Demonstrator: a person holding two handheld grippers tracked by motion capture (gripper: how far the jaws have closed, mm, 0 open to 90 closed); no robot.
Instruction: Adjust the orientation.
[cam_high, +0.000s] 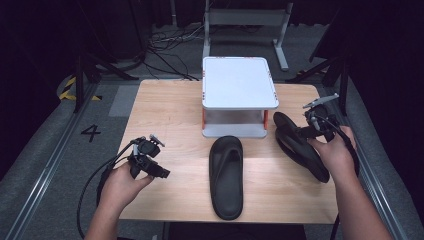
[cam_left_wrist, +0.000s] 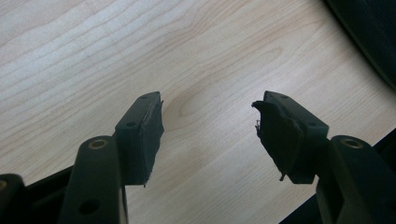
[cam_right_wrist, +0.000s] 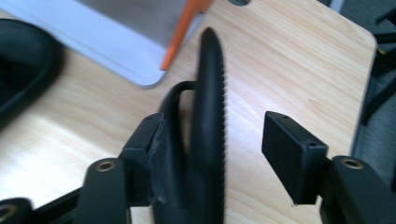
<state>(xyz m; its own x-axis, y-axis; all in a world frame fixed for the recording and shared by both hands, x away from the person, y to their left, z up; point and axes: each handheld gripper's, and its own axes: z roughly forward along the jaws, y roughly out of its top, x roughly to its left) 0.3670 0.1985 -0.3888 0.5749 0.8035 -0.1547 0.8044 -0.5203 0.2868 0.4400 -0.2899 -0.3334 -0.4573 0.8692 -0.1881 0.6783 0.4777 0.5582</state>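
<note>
High view: right tongs (cam_high: 311, 129) astride tilted sandal (cam_high: 300, 146).

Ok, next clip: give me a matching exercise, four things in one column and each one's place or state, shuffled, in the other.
Things:
1. flat flip-flop
2. tilted flip-flop
3. white two-tier stand
4. left gripper

Places or states:
A. at the table's far edge, middle
B. open over bare wood, nothing between its fingers
C. sole down at the table's centre
D. on edge at the right, between the right gripper's fingers

Pairs: 1-C, 2-D, 3-A, 4-B
</note>
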